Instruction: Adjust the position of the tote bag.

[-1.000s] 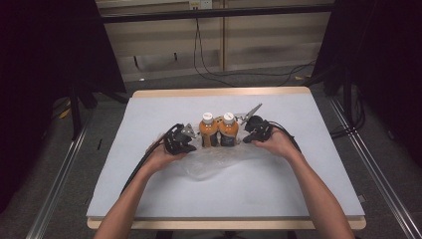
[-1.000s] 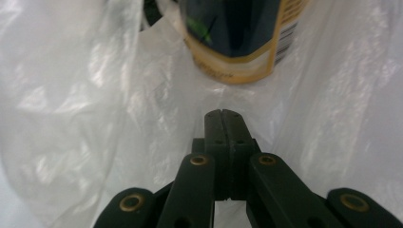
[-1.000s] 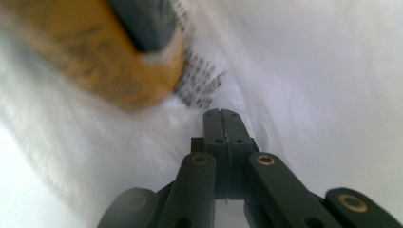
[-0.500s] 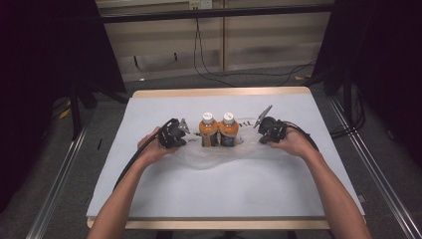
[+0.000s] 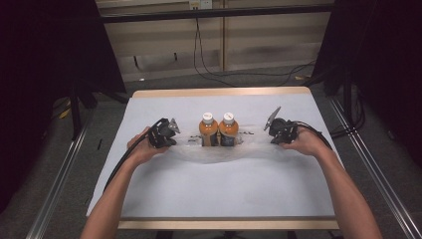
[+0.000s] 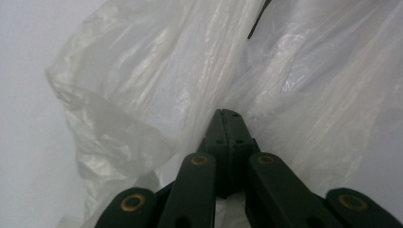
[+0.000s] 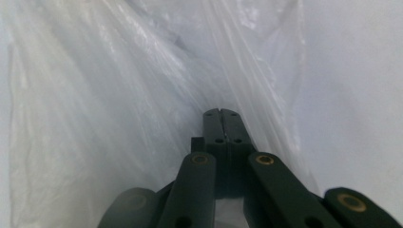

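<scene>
Table: rectangular, pale wooden edge, top covered by a white sheet. It stands on a grey floor between two metal rails. Behind it is a beige panelled wall with black cables hanging down and trailing over the floor. Both sides of the room are dark.

Bag: thin clear plastic, crinkled, glossy, with long creases. It lies across the middle of the table, stretched sideways between the two grippers. In the left gripper view the bag is bunched into folds that run to the jaw tips; in the right gripper view the bag fans out ahead of the jaws in the same way.

Bottles: two, orange contents, white caps, upright and touching side by side at the table's centre, at the bag's middle.

Left gripper: left of the bottles, jaws closed, pinching the bag's left end.

Right gripper: right of the bottles, jaws closed, pinching the bag's right end.
</scene>
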### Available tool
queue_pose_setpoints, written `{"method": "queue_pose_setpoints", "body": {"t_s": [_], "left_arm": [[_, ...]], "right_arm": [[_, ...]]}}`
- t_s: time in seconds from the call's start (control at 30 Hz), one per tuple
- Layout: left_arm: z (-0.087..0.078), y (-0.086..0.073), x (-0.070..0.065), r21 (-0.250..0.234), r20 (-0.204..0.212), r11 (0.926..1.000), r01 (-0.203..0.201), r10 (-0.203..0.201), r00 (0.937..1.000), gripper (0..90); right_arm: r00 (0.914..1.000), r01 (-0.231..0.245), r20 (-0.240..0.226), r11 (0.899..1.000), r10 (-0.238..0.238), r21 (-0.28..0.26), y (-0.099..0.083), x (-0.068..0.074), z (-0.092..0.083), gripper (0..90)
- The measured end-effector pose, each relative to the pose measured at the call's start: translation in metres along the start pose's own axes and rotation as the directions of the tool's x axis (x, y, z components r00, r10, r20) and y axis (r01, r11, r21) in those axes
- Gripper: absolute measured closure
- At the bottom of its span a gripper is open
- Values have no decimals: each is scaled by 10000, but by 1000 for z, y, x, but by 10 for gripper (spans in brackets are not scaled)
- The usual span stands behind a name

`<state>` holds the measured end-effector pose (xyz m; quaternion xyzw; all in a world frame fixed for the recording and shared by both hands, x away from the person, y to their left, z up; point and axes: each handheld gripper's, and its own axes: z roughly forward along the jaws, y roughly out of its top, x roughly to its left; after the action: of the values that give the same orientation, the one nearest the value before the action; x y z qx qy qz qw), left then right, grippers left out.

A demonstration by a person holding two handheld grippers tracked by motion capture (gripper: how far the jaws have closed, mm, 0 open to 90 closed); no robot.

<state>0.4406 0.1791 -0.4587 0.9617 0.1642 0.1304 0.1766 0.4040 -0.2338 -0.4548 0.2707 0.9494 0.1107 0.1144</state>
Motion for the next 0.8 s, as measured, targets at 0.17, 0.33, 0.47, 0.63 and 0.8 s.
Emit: {"method": "queue_pose_setpoints", "body": {"t_s": [0.17,0.33,0.47,0.63,0.8], "left_arm": [[-4,-7,-1,166,73,9999,4,-5,10000,900],[-7,-16,2,-107,221,9998,140,-138,9997,900],[-8,-20,2,-171,1,9995,247,-247,9997,900],[-6,-20,8,-292,92,9985,456,-454,9989,900],[-4,-22,11,-565,139,9952,802,-795,9967,900]], "right_arm": [[9997,229,17,9996,-229,142,-2,6,-2,900],[9988,459,167,9988,-463,188,-1,18,-4,900],[9991,417,-34,9991,-417,26,-2,18,-5,900],[9996,272,-51,9995,-273,-176,-4,11,-3,900],[9999,59,-101,9960,-68,-896,-12,6,-2,900]]}}
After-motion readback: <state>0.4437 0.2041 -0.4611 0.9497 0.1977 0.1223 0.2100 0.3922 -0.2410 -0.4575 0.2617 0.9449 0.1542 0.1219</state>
